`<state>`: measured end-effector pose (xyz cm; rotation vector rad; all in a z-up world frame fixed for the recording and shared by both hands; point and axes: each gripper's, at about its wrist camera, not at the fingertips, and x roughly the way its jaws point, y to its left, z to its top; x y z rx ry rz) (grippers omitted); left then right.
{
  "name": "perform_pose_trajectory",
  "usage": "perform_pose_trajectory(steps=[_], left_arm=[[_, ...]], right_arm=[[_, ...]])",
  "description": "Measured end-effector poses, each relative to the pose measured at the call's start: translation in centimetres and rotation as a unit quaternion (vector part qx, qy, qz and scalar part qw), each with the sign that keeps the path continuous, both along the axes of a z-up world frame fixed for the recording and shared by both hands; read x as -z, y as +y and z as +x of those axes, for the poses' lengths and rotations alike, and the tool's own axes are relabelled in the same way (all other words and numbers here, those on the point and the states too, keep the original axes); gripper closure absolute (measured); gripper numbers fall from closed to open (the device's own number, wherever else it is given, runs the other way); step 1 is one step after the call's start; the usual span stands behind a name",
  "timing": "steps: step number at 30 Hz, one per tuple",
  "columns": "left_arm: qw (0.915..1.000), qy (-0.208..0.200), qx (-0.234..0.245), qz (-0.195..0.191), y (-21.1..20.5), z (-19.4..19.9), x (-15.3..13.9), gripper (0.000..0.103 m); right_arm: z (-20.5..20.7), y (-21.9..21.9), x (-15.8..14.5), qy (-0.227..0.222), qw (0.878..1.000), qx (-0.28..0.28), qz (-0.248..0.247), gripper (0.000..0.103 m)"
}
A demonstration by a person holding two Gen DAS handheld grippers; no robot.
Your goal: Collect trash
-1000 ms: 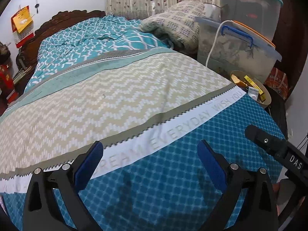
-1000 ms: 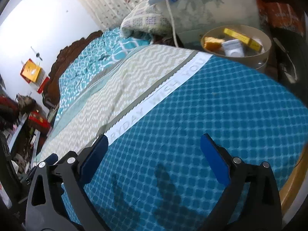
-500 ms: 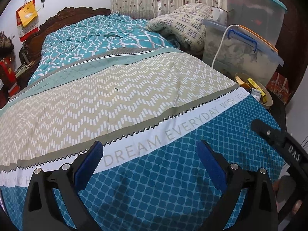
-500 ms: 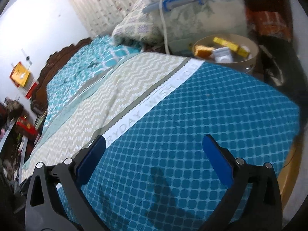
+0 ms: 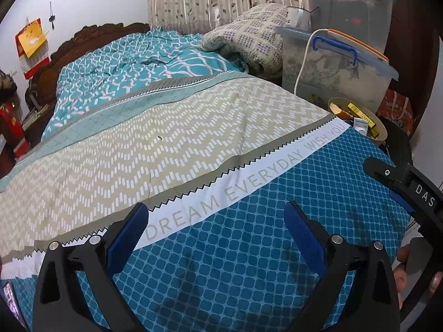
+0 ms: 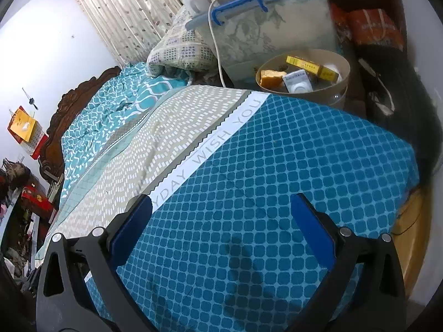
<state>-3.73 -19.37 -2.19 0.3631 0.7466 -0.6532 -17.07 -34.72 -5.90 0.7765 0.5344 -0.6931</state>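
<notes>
A round beige bin (image 6: 326, 61) stands beside the bed's far right corner. It holds a yellow box (image 6: 311, 67), a white packet (image 6: 297, 81) and an orange-brown lump (image 6: 270, 76). The bin also shows in the left wrist view (image 5: 379, 127). My left gripper (image 5: 216, 218) is open and empty above the blue part of the bedspread. My right gripper (image 6: 221, 210) is open and empty above the same blue area; it also shows at the right edge of the left wrist view (image 5: 398, 182). No loose trash shows on the bed.
The bed (image 5: 166, 138) has a teal, beige and blue bedspread and a dark carved headboard (image 5: 83, 38). A folded blanket (image 5: 254, 36) lies at its far right. Clear storage boxes (image 6: 277, 25) with a white cable stand behind the bin. Clutter lines the left wall.
Both grippers have drawn back and risen a little from the bedspread, so more of the bed and the bin shows. Both jaws stay open.
</notes>
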Motion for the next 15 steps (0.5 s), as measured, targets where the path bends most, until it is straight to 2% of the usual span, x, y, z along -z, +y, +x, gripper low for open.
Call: perform_pose_trajectory(steps=[4,15], left_arm=[[0.9999,-0.010,0.000,0.003,0.0,-0.4,-0.4,0.009],[0.9986,-0.050,-0.018,-0.006,0.9,-1.2,-2.2,0.009]], right_arm=[[-0.2,0.5,-0.5,-0.002,1.000,-0.016,0.000,0.004],[-1.5,2.5,-3.6,-0.027,0.997,-0.002,-0.072,0.004]])
